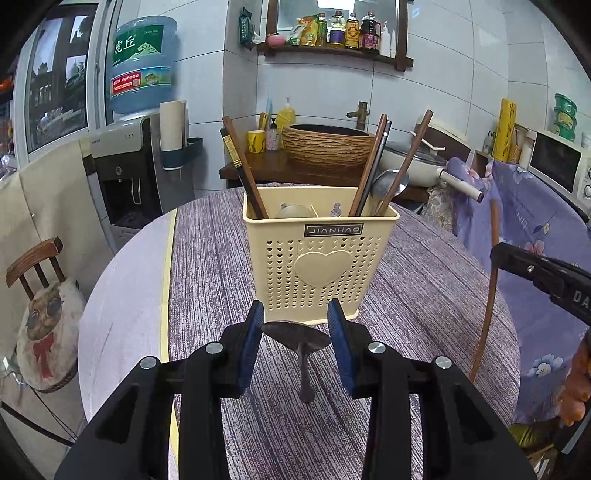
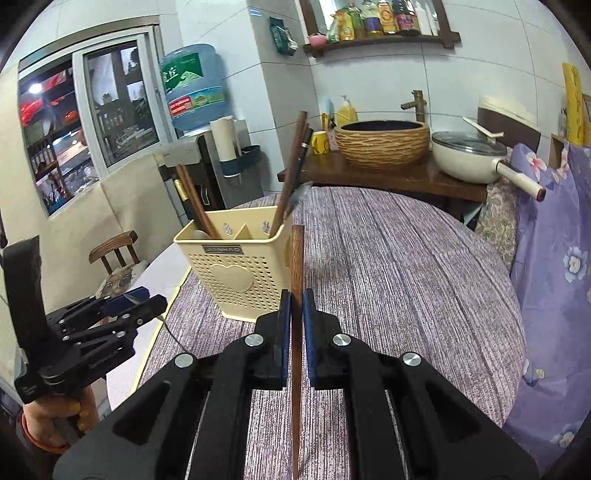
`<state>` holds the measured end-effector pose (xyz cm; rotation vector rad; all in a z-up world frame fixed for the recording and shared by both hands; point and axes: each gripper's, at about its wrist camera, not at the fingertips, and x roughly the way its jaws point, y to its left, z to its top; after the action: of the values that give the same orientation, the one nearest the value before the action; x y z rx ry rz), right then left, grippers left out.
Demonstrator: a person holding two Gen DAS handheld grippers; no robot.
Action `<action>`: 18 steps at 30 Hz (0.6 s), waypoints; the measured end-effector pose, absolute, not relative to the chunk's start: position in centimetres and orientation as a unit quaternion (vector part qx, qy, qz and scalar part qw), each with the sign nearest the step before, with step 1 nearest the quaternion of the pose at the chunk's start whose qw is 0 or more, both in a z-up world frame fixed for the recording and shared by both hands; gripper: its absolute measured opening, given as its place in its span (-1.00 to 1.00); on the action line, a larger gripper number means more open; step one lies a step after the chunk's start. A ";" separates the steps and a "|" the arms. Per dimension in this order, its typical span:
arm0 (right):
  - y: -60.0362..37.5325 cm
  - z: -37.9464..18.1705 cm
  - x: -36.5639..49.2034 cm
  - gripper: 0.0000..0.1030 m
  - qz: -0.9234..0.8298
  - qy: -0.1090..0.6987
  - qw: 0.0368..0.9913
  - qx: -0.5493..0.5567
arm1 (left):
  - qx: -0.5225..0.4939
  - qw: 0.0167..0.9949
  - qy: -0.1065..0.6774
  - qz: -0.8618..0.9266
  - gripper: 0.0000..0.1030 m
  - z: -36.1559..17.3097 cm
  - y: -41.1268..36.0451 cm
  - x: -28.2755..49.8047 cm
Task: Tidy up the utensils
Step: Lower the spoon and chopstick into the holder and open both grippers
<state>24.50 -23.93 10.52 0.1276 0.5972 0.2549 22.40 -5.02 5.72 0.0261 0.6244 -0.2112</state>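
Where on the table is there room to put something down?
The striped cloth lies bare to the right of the yellow holder, out to the table's edge by the flowered cover. The cloth in front of the holder is free too. The holder's own right compartment is crowded with chopsticks and a spoon.

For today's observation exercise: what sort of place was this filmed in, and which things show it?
Most likely a home kitchen-dining corner: a shelf of sauce bottles, a lidded pan beside a basin with tap, and a water dispenser.
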 end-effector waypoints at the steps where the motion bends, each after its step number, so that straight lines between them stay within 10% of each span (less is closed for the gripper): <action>1: -23.8 10.7 24.3 -0.85 0.129 0.293 0.945 0.060 | 0.014 0.946 0.307 -0.104 -0.30 5.7 -5.0 22.4; 18: -23.1 16.4 24.4 -0.85 0.187 0.267 0.943 0.066 | -0.004 0.956 0.269 -0.116 -0.30 11.0 -3.6 23.3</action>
<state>24.40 -23.14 16.37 0.1351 0.5444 0.3810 23.26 -3.64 10.98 -0.0076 0.5466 -0.2345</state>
